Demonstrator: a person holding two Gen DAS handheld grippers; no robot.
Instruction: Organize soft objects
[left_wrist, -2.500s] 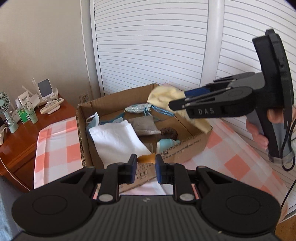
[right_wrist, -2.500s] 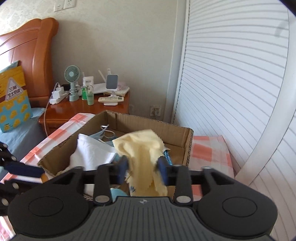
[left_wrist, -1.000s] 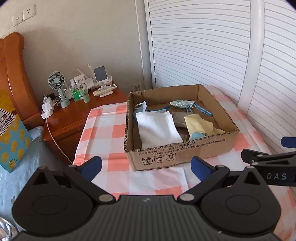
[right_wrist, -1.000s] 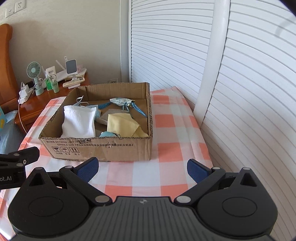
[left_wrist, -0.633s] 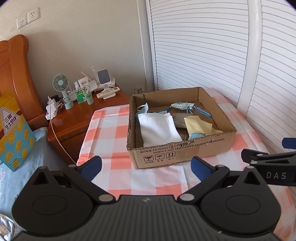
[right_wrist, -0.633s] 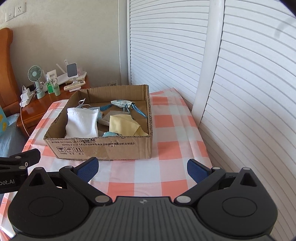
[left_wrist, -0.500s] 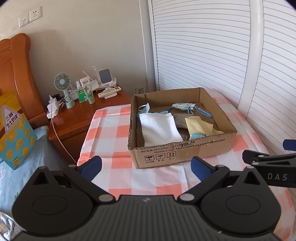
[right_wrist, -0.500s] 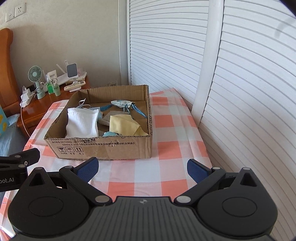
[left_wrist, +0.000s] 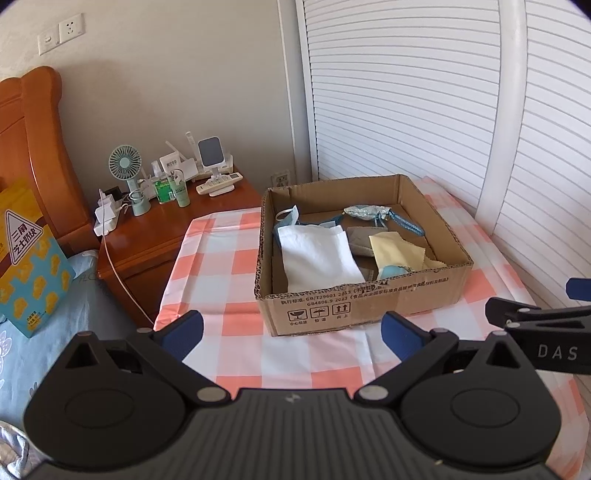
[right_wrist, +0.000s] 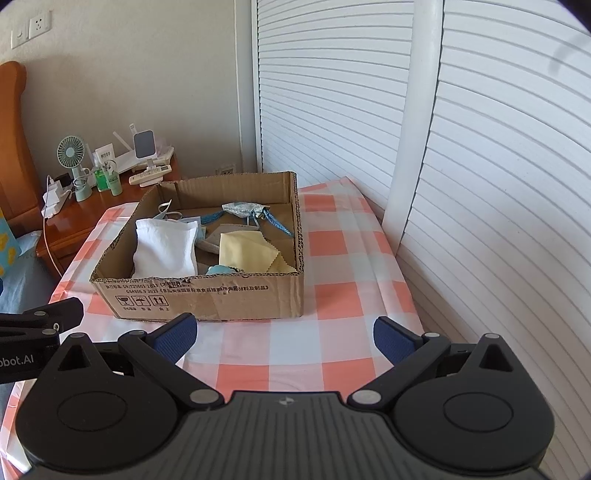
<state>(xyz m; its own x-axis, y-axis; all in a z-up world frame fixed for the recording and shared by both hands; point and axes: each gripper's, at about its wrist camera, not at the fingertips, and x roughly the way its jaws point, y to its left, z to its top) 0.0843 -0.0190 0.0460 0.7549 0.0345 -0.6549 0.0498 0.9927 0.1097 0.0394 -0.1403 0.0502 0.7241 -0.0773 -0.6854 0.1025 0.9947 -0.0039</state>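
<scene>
A cardboard box (left_wrist: 364, 304) (right_wrist: 207, 295) stands on the checked table. Inside lie a white folded cloth (left_wrist: 317, 254) (right_wrist: 164, 249), a yellow cloth (left_wrist: 397, 249) (right_wrist: 245, 253), a grey pouch (left_wrist: 360, 240), a patterned blue pouch with a strap (left_wrist: 365, 212) (right_wrist: 243, 209), a face mask (left_wrist: 288, 218) and a teal item (left_wrist: 393, 272) (right_wrist: 220, 270). My left gripper (left_wrist: 291, 332) is open and empty, held back from the box's front. My right gripper (right_wrist: 282, 334) is open and empty too, also in front of the box. Its finger shows at the right of the left wrist view (left_wrist: 535, 317).
A wooden nightstand (left_wrist: 155, 236) at the left holds a small fan (left_wrist: 125, 164), bottles, chargers and a remote. A bed with a yellow-blue bag (left_wrist: 26, 254) is at the far left. White louvred doors (right_wrist: 480, 184) run along the right.
The right gripper let go of the yellow cloth, which now lies in the box. Both grippers opened wide and pulled back from the box.
</scene>
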